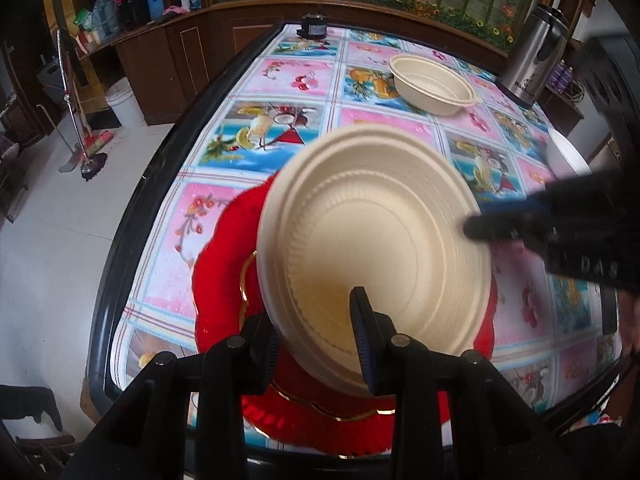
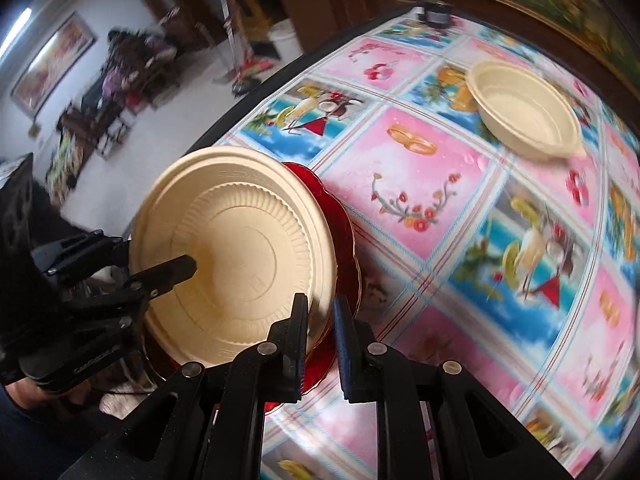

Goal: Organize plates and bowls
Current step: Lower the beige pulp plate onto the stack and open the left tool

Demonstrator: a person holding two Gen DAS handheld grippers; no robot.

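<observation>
The left claw (image 1: 316, 340) is clamped on the near rim of a cream plate (image 1: 372, 248), one finger above the rim and one below. The plate is round, moulded from matte pulp-like material, with concentric rings and a band of fine radial ribs around a flat centre. It is held tilted above a red plate (image 1: 224, 248), which is glossy, scalloped at the edge, trimmed with a gold line, and lies on the table (image 1: 288, 76).

The right claw (image 2: 320, 340) is nearly closed, with only a narrow gap between its fingers and nothing visible between them. It sits just beside the right edge of the cream plate.

A cream bowl (image 1: 434, 82) of the same matte material, round with a small rim tab, stands empty and upright farther back on the table, well apart from the plates. The table is covered with a shiny patterned cloth of pink and blue squares. A steel jug (image 1: 534, 56) stands at the far right corner.
</observation>
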